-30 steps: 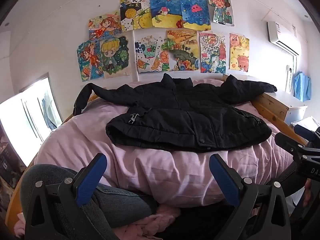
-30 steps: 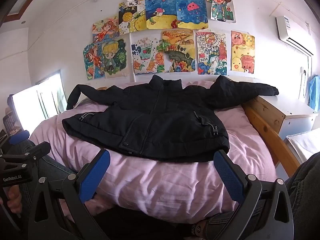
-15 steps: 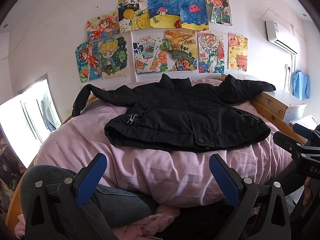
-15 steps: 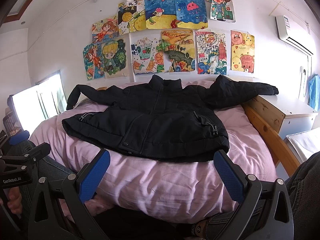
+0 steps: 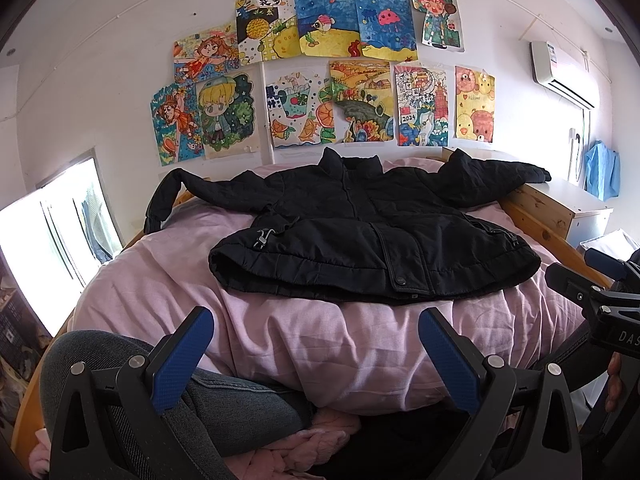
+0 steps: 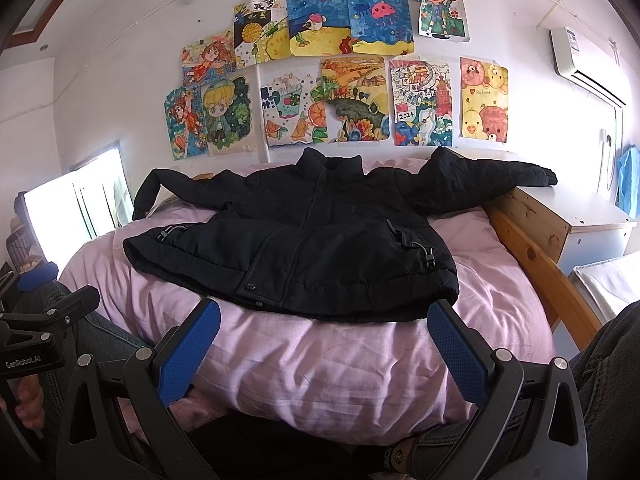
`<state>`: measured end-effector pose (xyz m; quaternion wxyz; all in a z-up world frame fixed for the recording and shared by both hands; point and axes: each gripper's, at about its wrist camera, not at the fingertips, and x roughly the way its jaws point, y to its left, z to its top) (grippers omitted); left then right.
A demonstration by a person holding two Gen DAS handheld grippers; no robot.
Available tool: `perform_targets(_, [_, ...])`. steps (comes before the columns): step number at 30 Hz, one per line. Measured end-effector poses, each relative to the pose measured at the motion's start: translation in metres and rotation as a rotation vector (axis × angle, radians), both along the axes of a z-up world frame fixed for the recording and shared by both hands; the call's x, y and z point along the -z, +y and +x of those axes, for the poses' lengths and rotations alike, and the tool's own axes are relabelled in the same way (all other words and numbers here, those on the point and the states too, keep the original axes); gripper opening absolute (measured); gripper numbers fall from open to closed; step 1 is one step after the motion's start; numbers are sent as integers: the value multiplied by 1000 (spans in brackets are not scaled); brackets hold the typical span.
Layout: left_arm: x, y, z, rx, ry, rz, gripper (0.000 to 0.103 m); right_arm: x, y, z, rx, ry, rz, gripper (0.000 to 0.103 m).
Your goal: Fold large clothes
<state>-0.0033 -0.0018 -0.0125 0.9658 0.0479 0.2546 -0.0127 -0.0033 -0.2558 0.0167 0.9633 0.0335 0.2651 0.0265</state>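
Observation:
A black padded jacket [image 5: 360,240] lies front up and spread flat on a pink bedcover [image 5: 280,328], collar toward the far wall, both sleeves stretched out sideways. It also shows in the right wrist view [image 6: 304,248]. My left gripper [image 5: 316,344] is open and empty, held short of the jacket's hem. My right gripper [image 6: 324,336] is open and empty, just short of the hem. Each gripper shows at the edge of the other's view.
A wooden bed frame [image 6: 532,256] runs along the right side, with a white cabinet [image 6: 592,220] beyond it under the right sleeve's cuff. A bright window [image 5: 48,240] is at left. Children's drawings [image 5: 320,72] cover the far wall. The person's knees are below the grippers.
Both views have barely shifted; the left gripper has drifted very slightly. The jacket has not moved and both grippers stay open.

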Motion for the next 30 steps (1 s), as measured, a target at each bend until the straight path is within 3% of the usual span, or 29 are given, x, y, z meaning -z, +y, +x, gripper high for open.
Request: perform_targets(30, [34,-3,-7,-1,-4,-2,103,2,-1,0,0,3,4,102])
